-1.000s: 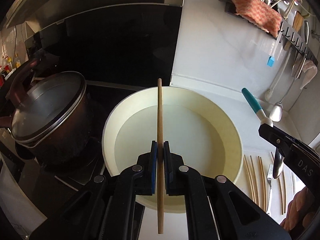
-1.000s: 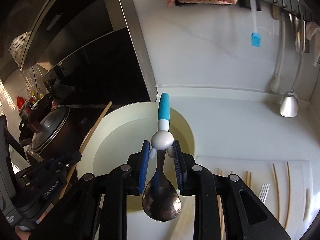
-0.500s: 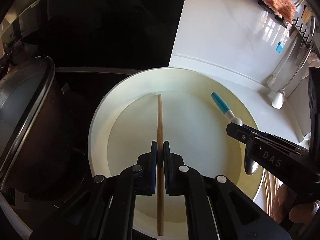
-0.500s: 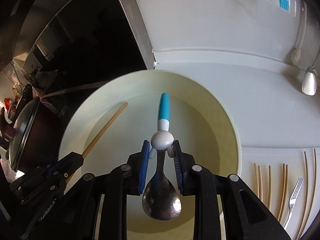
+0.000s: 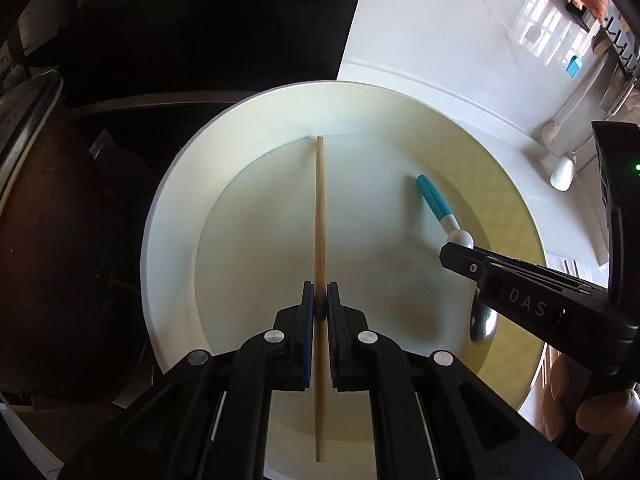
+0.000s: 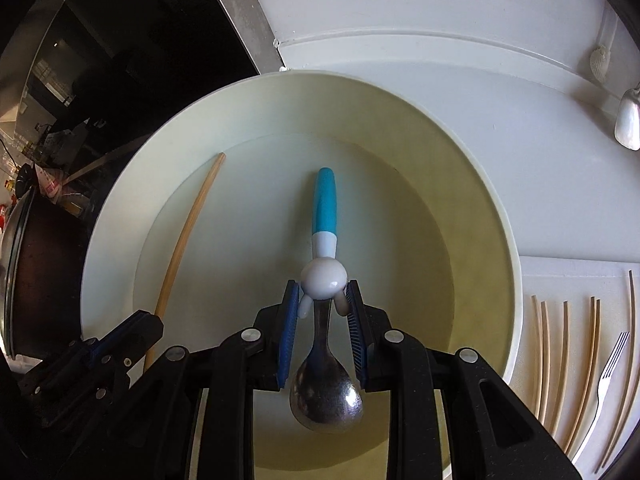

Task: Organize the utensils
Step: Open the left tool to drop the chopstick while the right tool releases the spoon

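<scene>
Left gripper (image 5: 320, 304): its jaws were pressed nearly together on a single wooden chopstick (image 5: 320, 216), gripped past mid-length, with the far tip aimed toward 12 o'clock over the bowl floor.
Right gripper (image 6: 323, 312): its jaws were seen partly open yet clamped on the neck of a spoon (image 6: 325, 392) — just below the white ball, with the blue handle running to 12 o'clock and the metal scoop hanging at 6 o'clock.
Bowl (image 6: 496, 208): a wide cream bowl was seen below both tools, otherwise empty, with a dark pot (image 5: 52, 216) at its 9 o'clock.
Remaining utensils: several chopsticks (image 6: 566, 360) and a fork (image 6: 608, 376) were left lying on the white counter (image 6: 400, 52) at the bowl's 3 o'clock.
Step in hand: both pieces appeared ready to be laid in the bowl.
How it is best done: the tips should be lowered until they rest on the floor before the jaws are eased apart — a release from height would likely make the chopstick bounce or roll. The two pieces should be kept apart, chopstick at 9 o'clock and spoon at centre, so neither gripper is knocked.
</scene>
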